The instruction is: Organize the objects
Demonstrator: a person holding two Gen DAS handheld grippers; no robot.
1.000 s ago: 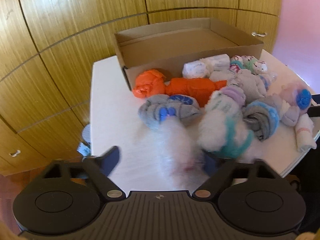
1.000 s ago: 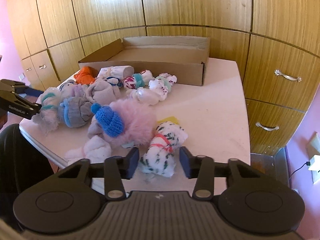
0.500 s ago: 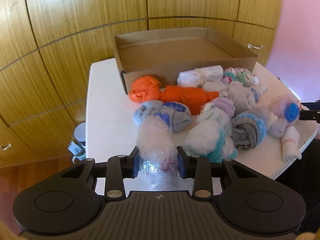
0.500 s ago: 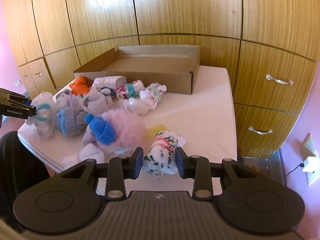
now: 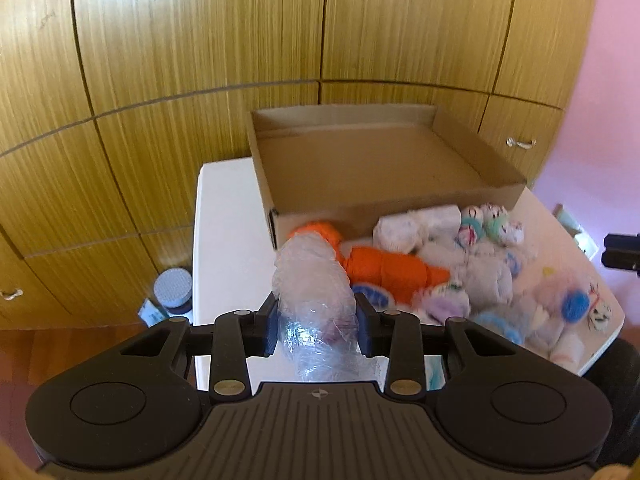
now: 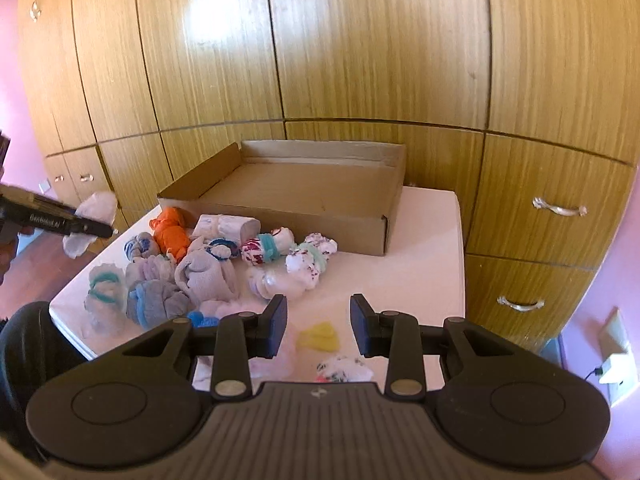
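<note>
**Sock bundles and cardboard tray on white worktop**

Item 1. Left gripper (image 5: 316, 330): jaws clamped on a bundle wrapped in clear plastic (image 5: 314, 300), held up off the worktop (image 5: 224, 240) at its near left edge. In the right wrist view the same bundle shows as a pale lump beyond the left end of the worktop, pinched by the left gripper.

Item 2. Right gripper (image 6: 319, 330): jaws apart, nothing between them, raised over the near right part of the worktop. Below it lie a green-and-white patterned bundle (image 6: 342, 368) and a small yellow piece (image 6: 320, 336).

Item 3. Cardboard tray (image 6: 280, 216): shallow, open-topped, at the far side of the worktop, with no bundles inside.

Item 4. Loose bundles, all on the worktop just near the tray's front wall:
- orange bundle (image 5: 384, 270), touching the tray front;
- white roll (image 6: 226, 226), beside the orange one;
- two white bundles with teal bands (image 6: 272, 246), right of the roll;
- grey bundle with blue band (image 6: 154, 302), near left;
- pale bundle with teal band (image 6: 102, 286), at the left edge;
- pink fluffy bundle with blue cuff (image 5: 568, 304), near edge, blurred.

Item 5. Surroundings: wooden cupboard fronts (image 6: 360, 48) behind, with drawers at right.
</note>
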